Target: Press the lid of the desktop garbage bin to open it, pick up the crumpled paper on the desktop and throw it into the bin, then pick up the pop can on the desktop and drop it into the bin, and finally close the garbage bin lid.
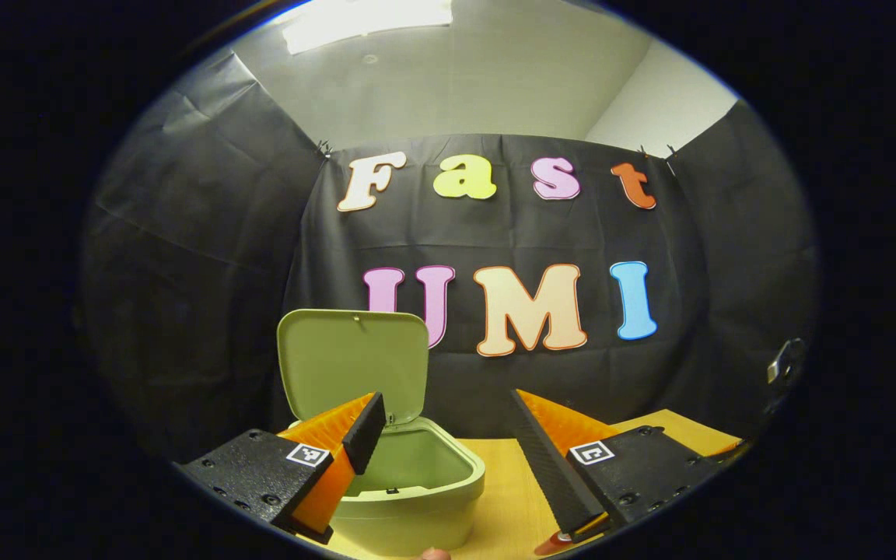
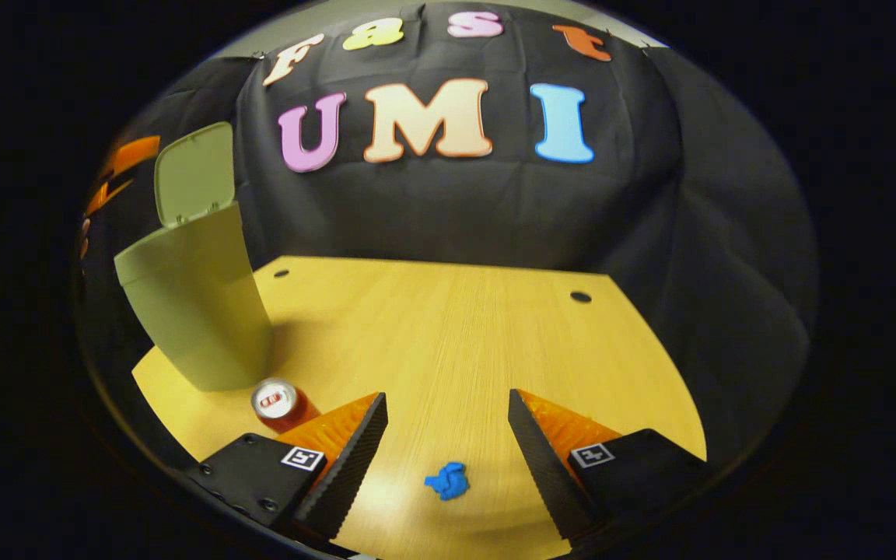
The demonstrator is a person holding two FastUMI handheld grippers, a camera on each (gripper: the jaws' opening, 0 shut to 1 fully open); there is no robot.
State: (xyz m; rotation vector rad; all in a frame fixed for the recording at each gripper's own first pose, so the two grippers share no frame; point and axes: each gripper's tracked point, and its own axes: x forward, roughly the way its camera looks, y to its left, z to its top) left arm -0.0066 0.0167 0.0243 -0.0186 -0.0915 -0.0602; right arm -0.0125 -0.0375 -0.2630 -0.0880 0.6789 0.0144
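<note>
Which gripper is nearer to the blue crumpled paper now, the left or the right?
Right. The right gripper hangs open just above the paper, which lies between its fingers. The left gripper is over at the open bin.

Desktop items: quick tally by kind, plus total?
Garbage bin, lid up: 1
Pop can: 1
Crumpled paper, blue: 1
Total: 3

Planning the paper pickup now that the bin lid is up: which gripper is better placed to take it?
Probably the right gripper: it is open, with the crumpled paper on the desk between its fingers. The left gripper, also open, faces the open bin.
</note>
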